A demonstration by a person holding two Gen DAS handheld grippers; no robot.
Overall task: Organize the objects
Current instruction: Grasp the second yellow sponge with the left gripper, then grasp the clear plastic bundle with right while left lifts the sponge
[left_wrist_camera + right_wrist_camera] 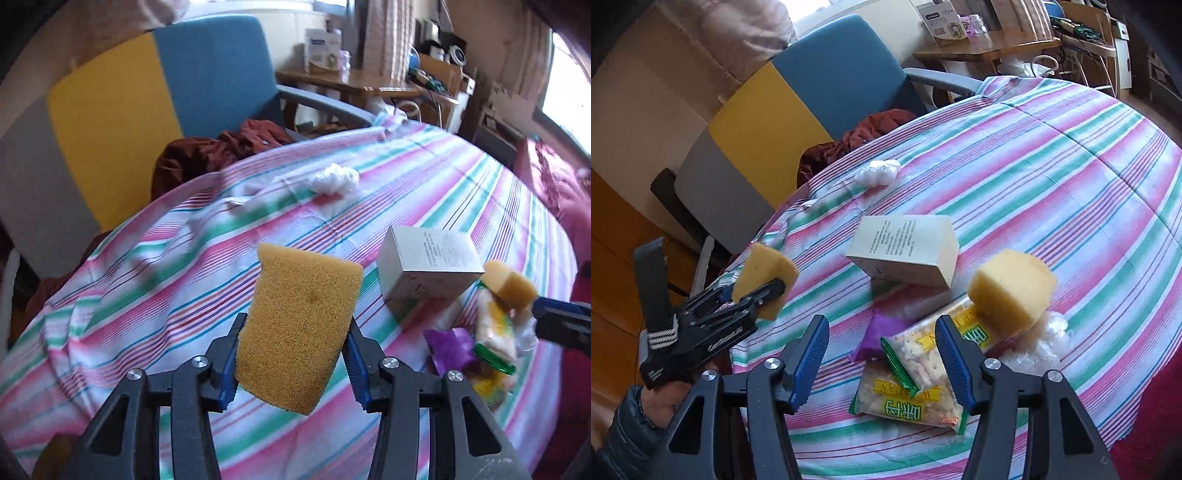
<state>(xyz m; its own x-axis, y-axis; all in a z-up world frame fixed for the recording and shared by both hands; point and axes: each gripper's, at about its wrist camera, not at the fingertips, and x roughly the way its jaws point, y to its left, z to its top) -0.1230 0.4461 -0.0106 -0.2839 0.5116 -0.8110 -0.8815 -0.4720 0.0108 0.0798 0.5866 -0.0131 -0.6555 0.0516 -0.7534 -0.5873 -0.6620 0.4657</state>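
A tan sponge (pixel 299 332) is lifted off the striped tablecloth (pixel 424 177), pinched at its sides by the blue pads of my left gripper (pixel 293 354). The right wrist view shows the same sponge (pixel 768 273) in the left gripper (pixel 764 295) over the table's left edge. A second, paler sponge (pixel 1012 288) rests on snack packets (pixel 912 387), just beyond the right gripper's right finger. My right gripper (pixel 882 354) hangs open above those packets with nothing between its pads.
A white box (pixel 905 251) lies mid-table, with a purple packet (pixel 882 332) and crumpled clear plastic (pixel 1038 339) near the snacks. A white wad (pixel 879 171) sits near the far edge. Behind are a blue-and-yellow chair (pixel 798 110) and a rust cloth (pixel 864 136).
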